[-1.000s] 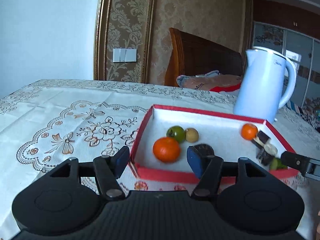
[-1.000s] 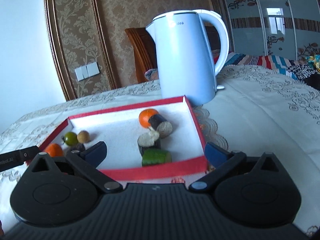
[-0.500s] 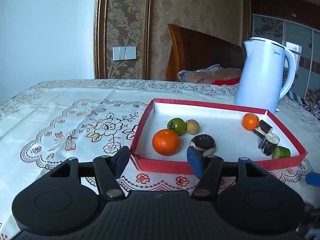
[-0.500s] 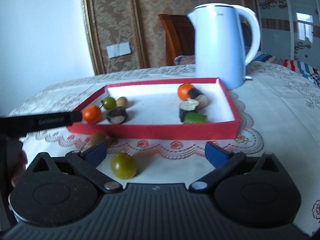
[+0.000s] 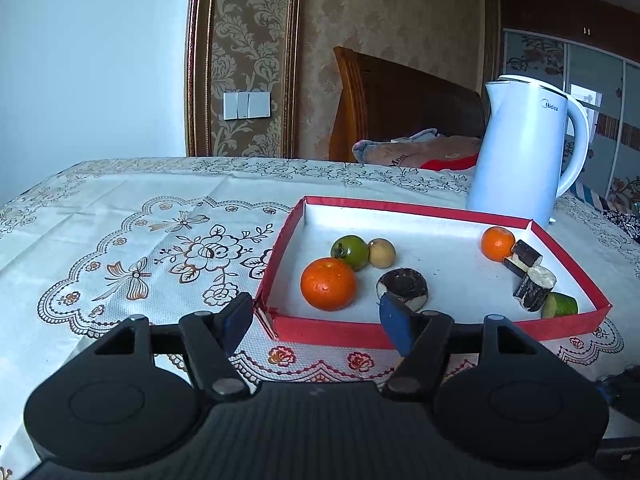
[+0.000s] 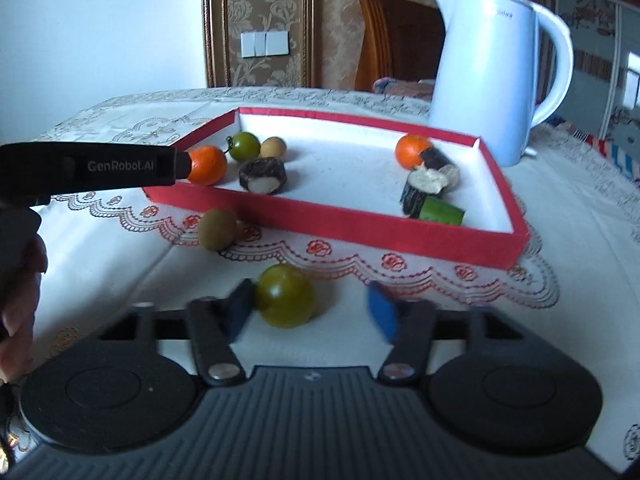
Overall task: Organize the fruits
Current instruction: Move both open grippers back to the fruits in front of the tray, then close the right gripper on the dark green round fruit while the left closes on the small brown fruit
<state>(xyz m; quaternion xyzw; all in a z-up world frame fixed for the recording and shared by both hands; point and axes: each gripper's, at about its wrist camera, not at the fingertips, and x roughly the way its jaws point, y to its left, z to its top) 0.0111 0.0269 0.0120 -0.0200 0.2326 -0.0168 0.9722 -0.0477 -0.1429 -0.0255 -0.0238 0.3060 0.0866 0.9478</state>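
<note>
A red-rimmed white tray (image 5: pixel 332 330) (image 6: pixel 400 236) holds two oranges (image 5: pixel 328 283) (image 5: pixel 497 243), a green tomato (image 5: pixel 350 252), a small tan fruit (image 5: pixel 382 253), dark cut pieces (image 5: pixel 403 284) and a green chunk (image 5: pixel 560 305). My left gripper (image 5: pixel 316 316) is open and empty before the tray's near left corner. My right gripper (image 6: pixel 310 308) is open around a green tomato (image 6: pixel 285 295) lying on the tablecloth, its left pad touching it. An olive-brown fruit (image 6: pixel 217 229) lies on the cloth beside the tray.
A white electric kettle (image 5: pixel 524 156) (image 6: pixel 492 76) stands behind the tray's far right corner. The left gripper's body (image 6: pixel 92 168) crosses the left of the right wrist view. A wooden chair (image 5: pixel 400 108) stands behind the table.
My right gripper drew back from the tray and came down around the green tomato on the cloth. My left gripper pulled back slightly from the tray.
</note>
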